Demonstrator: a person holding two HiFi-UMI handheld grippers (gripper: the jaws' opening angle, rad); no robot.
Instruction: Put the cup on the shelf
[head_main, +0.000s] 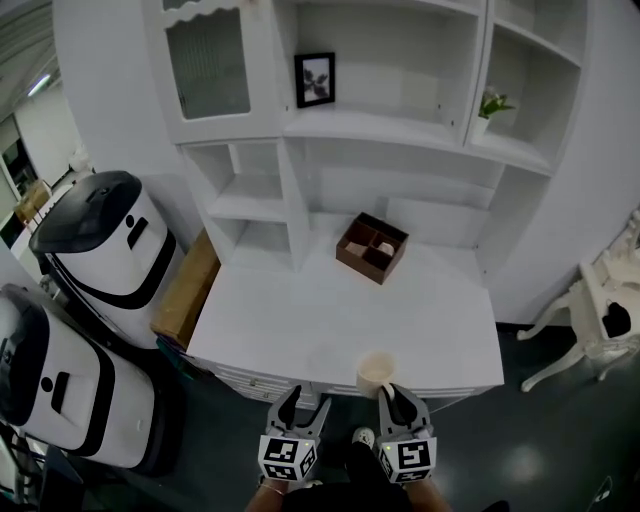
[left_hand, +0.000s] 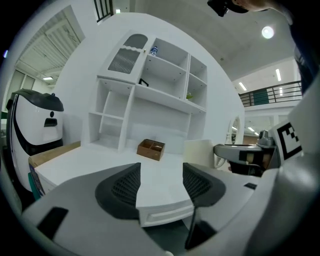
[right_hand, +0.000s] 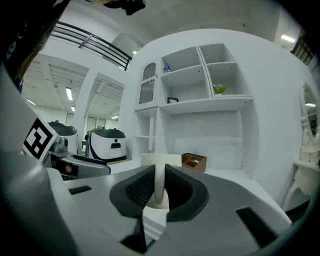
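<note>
1. Head view: the cup is at lower centre, by the tabletop front edge. The right gripper pinches its wall, probably to carry it.
2. Left gripper view: the left gripper gapes empty, idle.
3. Right gripper view: jaws clamp the cup's wall. The shelf is ahead, upper centre.

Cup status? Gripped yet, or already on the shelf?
Done: the right gripper is shut on the cup's wall. In hand: the cup is at the front edge of the counter; whether it is lifted is unclear. The left gripper is open, empty. Left: carry it to a shelf and release.
</note>
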